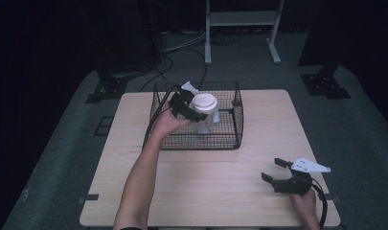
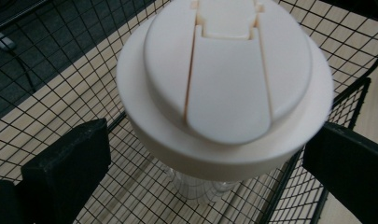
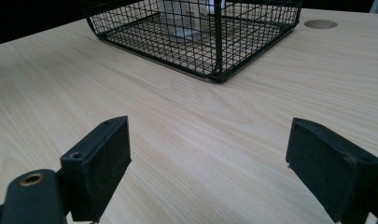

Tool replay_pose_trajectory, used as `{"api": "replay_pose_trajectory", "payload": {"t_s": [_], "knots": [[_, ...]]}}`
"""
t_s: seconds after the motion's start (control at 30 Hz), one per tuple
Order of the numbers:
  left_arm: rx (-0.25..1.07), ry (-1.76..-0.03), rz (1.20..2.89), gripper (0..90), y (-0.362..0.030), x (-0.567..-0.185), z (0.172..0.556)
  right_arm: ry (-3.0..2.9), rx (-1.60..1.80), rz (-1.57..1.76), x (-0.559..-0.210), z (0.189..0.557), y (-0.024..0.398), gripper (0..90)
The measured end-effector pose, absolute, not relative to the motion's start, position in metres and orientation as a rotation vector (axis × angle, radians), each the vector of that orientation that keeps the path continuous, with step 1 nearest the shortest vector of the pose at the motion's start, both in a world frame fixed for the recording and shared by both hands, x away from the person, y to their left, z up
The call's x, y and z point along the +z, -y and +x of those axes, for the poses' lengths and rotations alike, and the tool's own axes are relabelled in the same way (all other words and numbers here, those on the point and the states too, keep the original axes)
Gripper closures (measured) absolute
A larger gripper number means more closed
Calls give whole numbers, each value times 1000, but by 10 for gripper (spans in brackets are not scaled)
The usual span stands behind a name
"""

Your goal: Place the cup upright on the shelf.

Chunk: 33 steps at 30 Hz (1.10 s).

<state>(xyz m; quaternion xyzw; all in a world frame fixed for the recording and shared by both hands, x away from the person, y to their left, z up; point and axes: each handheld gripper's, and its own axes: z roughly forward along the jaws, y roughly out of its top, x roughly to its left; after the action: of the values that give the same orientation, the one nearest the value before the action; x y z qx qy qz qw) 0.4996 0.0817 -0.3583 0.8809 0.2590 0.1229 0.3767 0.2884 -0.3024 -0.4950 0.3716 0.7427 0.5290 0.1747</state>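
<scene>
Presently, left gripper [image 1: 195, 109] sits over the black wire basket [image 1: 237, 125], jaws spread either side of a clear cup [image 1: 203, 125] just under its white lid [image 2: 224, 79]; actual contact on the cup cannot be told. Cup stands upright inside the basket. Right gripper [image 1: 274, 170] rests low at the near right of the table [image 1: 258, 143], jaws apart, nothing between them. Tabletop is pale wood; grey floor, cables [image 1: 182, 45] and a white frame [image 1: 242, 28] lie beyond.

Lab: black curtains [image 1: 48, 38], floor cables [image 1: 182, 45], bare table [image 1: 206, 187]
</scene>
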Motion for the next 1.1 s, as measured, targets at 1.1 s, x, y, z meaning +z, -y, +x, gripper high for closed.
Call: {"api": "replay_pose_trajectory", "payload": {"t_s": [1.1], "knots": [[353, -638, 2214, 2, -132, -354, 451, -2114, 1462, 1057, -496, 288, 300, 129]]}}
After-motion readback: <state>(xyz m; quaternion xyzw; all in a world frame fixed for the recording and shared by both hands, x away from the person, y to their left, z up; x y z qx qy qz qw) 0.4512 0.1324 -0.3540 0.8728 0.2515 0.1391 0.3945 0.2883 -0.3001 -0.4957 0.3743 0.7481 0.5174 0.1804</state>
